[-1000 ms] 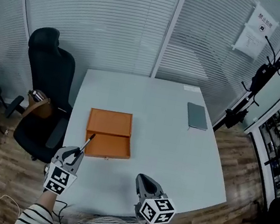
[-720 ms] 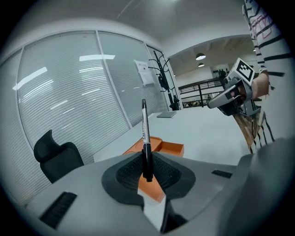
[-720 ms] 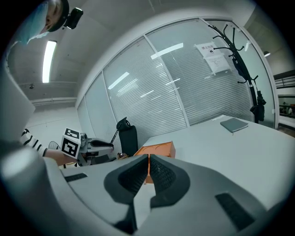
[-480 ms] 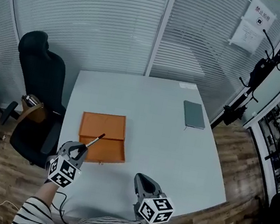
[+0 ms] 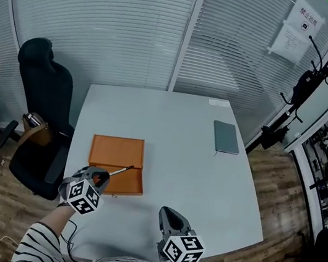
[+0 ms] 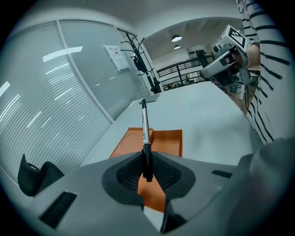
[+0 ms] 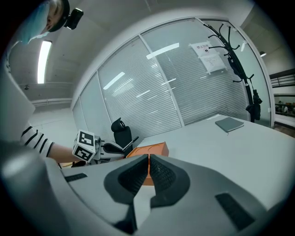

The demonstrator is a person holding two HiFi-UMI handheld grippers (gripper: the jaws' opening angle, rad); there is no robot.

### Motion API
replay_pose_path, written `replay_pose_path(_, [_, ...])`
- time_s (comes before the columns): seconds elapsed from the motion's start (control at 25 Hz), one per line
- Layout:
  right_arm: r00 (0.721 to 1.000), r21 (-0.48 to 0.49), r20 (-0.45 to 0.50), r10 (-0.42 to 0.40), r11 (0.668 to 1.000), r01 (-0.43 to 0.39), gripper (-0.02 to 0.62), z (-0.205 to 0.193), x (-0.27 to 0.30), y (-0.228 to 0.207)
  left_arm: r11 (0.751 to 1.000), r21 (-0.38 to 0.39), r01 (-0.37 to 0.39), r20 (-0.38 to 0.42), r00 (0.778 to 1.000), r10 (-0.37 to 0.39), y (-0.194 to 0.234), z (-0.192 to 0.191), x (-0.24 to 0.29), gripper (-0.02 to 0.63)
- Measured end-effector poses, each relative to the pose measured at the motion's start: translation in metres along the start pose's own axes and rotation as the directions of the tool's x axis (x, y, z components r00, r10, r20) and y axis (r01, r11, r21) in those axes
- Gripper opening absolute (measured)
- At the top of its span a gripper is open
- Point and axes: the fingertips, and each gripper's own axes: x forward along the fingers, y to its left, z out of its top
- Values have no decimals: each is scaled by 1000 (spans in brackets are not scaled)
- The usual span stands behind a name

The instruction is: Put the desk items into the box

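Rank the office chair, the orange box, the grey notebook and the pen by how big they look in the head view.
1. office chair, partly behind the table edge yet still the largest
2. orange box, lying open
3. grey notebook
4. pen, clearly the smallest, a thin stick

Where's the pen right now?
The pen is at the head view's lower left, clamped in the left hand-held gripper, with its free end reaching over the near half of the orange box.
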Motion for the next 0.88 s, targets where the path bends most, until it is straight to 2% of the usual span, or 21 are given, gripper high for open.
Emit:
replay_pose_path(0.36, [999,18,-19,-36,999,36,26,-6,-6,-20,993,53,103,-122,988,-96,-19,-23,47,72])
replay_pose_path(0.88, [998,36,-33,-46,998,47,26,-9,1,-34,961,137,241,-318,929,-188,-26,-57,87,72])
